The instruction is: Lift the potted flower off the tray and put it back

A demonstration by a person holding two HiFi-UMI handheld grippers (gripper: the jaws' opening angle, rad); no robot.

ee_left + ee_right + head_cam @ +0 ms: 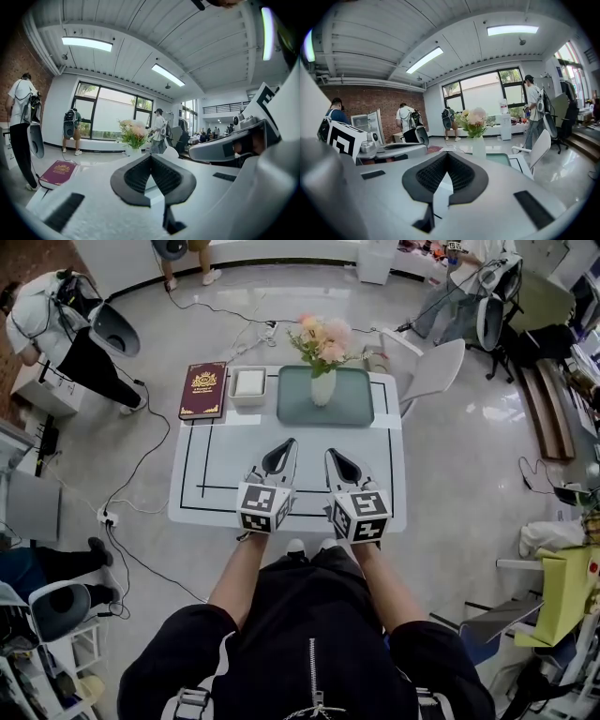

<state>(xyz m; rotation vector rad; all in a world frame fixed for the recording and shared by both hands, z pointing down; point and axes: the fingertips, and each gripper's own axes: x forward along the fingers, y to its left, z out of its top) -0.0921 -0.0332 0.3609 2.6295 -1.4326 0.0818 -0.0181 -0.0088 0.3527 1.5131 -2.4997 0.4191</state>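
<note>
Beside tray [353,405], maroon book [202,390], box [248,385], left hand-held gripper [288,444], right hand-held gripper [333,456], both clenched.

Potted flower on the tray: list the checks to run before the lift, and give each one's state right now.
1. Potted flower stands upright on the green tray: ok.
2. Left hand-held gripper has its jaws open for a grasp: not ok, shut and empty.
3. Right hand-held gripper has its jaws open: not ok, shut and empty.
4. White table between the grippers and the tray is free of obstacles: ok.
5. Maroon book and white box lie left of the tray, out of the way: ok.
6. Water inside the pot: cannot tell.
</note>
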